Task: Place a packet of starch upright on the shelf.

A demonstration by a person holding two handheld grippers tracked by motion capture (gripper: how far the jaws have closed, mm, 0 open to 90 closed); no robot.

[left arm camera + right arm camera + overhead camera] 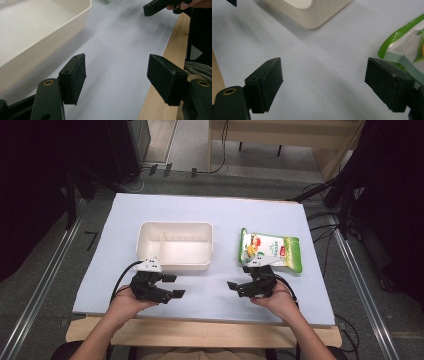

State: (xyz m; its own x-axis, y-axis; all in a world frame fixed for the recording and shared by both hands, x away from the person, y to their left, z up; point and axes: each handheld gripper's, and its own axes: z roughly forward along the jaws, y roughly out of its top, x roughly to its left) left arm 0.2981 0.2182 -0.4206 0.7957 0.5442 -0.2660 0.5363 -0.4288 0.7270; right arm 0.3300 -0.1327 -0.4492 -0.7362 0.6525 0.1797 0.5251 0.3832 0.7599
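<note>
Snack pouch (270,251) is lying flat on the right half of the pale blue table cover (210,210), just beside the right gripper (243,278) and on its far side. So that's the hand with the easy reach. The left gripper (173,285) is well apart from it, parked in front of the white 2-compartment tray (175,265).

Both tools are released, jaws spread wide with nothing between them. In the right gripper view the right gripper (323,83) has bare table between its pads, and the pouch's green-edged corner (404,47) pokes in right behind the right-hand pad, maybe touching it, can't quite tell.

Long axis of the pouch runs roughly left-right across the table, sealed green edge at the right end, slightly tilted. My guess is the next move is the right hand swinging a bit outward and forward to straddle the near edge. The tray sits to the pouch's left, near but apart.
</note>
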